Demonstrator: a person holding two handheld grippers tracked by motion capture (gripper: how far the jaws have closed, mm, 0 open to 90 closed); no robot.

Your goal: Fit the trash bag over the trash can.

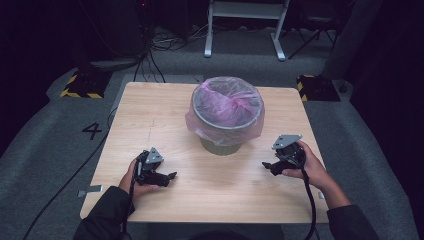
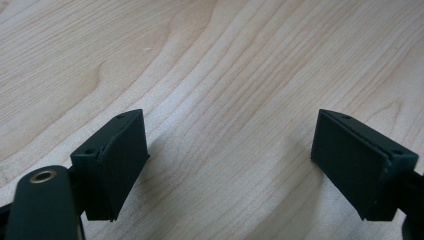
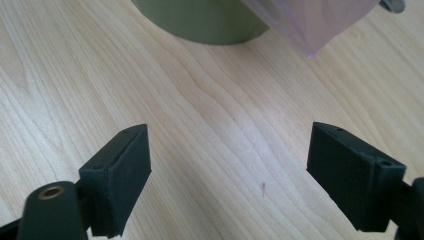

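A round olive-green waste bin point(image 1: 222, 145) stands in the upper middle of the high view, on the pale wooden surface point(image 1: 165, 105), lined with a thin translucent pink plastic bag point(image 1: 227, 102) whose edge is folded out over the rim and hangs down the outside wall. The left tool point(image 1: 171, 176) rests low at the lower left of the frame, its jaws wide apart with only bare wood between them. The right tool point(image 1: 266, 165) sits at the lower right, jaws likewise spread and empty; in the right gripper view the bin's base point(image 3: 202, 20) and a hanging corner of the bag point(image 3: 312, 22) appear at the top of the frame, well apart from the jaws.

The bag looks feather-light, limp and slippery, likely to stretch or tear if pinched hard. The loose overhanging skirt below the rim seems the best place to take hold, one side for each tool. The bin itself appears light and may slide or tip when the film is pulled.
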